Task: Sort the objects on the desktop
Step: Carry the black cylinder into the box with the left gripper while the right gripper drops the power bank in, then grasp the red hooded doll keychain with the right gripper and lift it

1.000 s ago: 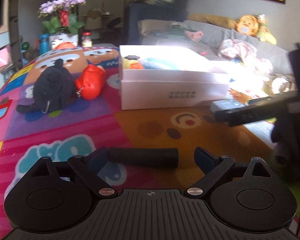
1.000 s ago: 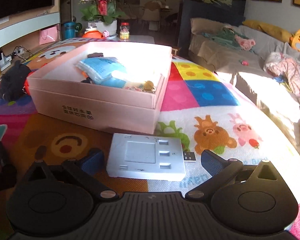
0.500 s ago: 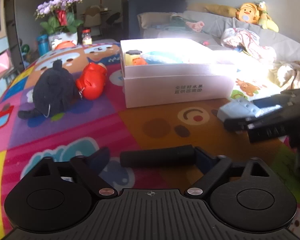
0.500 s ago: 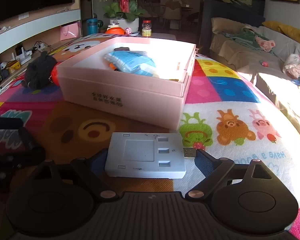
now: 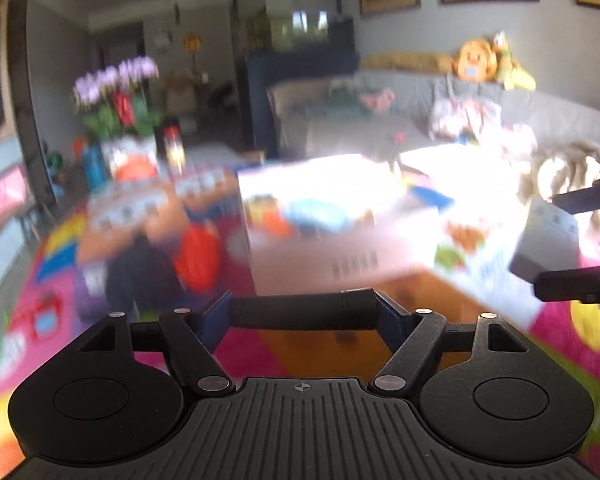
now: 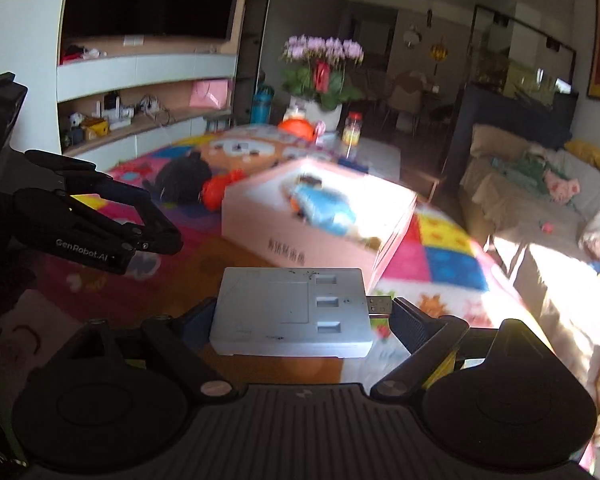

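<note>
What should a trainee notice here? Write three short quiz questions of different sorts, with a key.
1. True or false: the grey USB hub lies inside the pink box.
2. What sits between the left gripper fingers? A) black cylinder B) blue pouch C) jar
3. Fill in: on the mat, the black plush lies beside a ___ toy.

Key: 1 false, the right gripper holds it in front of the box. 2 A, with the fingers closing on its ends. 3 red.
</note>
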`<state>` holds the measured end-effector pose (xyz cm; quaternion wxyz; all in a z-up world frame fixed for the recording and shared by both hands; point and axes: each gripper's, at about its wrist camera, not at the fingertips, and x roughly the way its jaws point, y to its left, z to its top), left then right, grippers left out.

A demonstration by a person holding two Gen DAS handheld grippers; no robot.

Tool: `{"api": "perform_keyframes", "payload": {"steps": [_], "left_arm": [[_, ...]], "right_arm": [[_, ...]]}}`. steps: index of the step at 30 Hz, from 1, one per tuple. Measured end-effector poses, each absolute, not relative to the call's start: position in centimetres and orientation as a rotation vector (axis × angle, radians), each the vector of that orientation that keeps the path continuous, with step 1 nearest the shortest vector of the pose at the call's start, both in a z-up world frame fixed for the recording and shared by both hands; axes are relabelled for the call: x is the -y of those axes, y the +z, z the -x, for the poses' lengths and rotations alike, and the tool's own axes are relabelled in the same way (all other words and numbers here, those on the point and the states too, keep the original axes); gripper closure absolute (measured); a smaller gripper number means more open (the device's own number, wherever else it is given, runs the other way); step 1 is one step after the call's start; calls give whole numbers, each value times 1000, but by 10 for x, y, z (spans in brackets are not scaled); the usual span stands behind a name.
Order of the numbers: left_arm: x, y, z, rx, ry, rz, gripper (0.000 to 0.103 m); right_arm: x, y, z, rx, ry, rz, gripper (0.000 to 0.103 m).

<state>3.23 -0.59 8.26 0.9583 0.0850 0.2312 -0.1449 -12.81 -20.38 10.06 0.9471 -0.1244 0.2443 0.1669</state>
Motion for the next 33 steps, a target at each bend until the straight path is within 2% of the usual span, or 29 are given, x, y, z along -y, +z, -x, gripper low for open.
{"api": "perform_keyframes", "payload": {"steps": [5, 6, 7, 8, 11, 18, 20, 22, 33], "left_arm": [[25, 123, -83, -308, -270, -213, 23], [29, 126, -94, -297, -282, -206, 20], [31, 125, -105, -300, -297, -195, 11], [30, 123, -113, -316, -301, -176, 7], [21, 106, -111, -369, -313, -120, 6], [1, 39, -102, -536, -318, -132, 6], [-1, 34, -101, -559, -324, -117, 6], [-2, 33, -97, -562, -315, -120, 5], [-68, 11, -59, -601, -49, -56, 1]], "right_arm": [[206, 131, 128, -361, 300, 272, 12], [206, 133, 126, -357, 293, 275, 12], [205, 134, 123, -359, 292, 274, 12], [205, 134, 121, -364, 293, 273, 12], [209, 134, 116, -363, 279, 287, 12], [205, 149, 55, -359, 286, 190, 12], [201, 153, 25, -367, 290, 139, 11], [197, 150, -5, -404, 286, 113, 4], [206, 120, -41, -561, 231, 32, 4]]}}
